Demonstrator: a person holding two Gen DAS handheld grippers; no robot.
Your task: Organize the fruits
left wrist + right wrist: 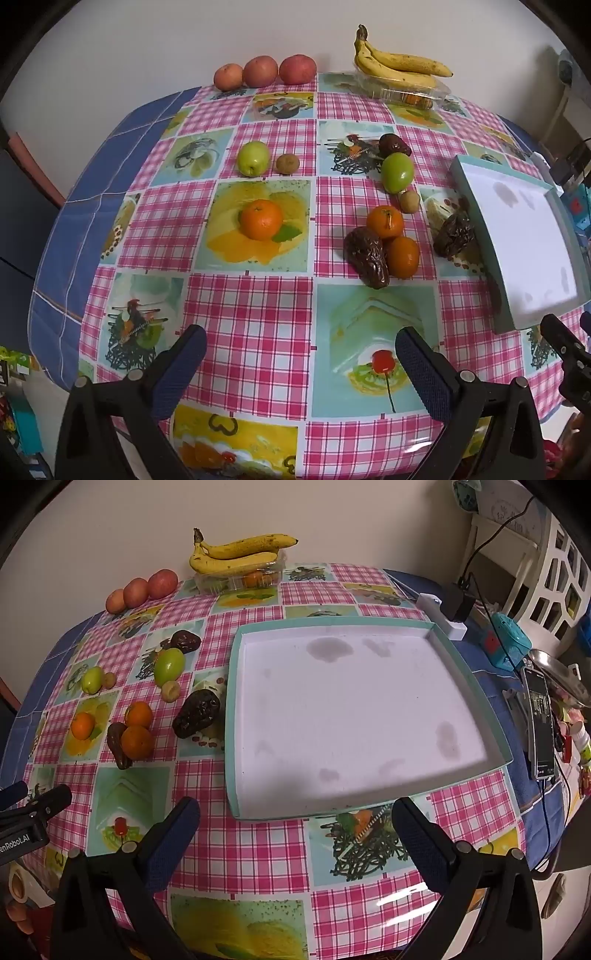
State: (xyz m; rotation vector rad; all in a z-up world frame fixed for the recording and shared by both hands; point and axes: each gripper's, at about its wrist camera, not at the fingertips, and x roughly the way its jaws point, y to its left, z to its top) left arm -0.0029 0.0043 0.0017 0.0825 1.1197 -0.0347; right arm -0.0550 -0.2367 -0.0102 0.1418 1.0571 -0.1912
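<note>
A: What are the two claws doing?

B: The left gripper (299, 365) is hanging over the near part of the checked tablecloth (251, 325) with its fingers spread wide, and it is holding nothing. The right gripper (295, 834) is also gaping wide with nothing in it, just in front of the near edge of the box lid (231, 716).

A: Where is the fruit sitting?

B: Left of the lid, a dark date (195, 714) is lying right beside its wall. A bit more left, two oranges (391, 236) and another date (367, 256) are touching in a little pile. One orange (260, 219) is sitting alone, further left.

A: And farther back?

B: A green apple (397, 172) is sitting with a small brown fruit (409, 201) beside it. Another green apple (253, 158) is sitting next to a kiwi (288, 164). At the far edge, three red apples (260, 71) are lining up, and bananas (399, 64) are lying on a clear plastic box (406, 92).
</note>
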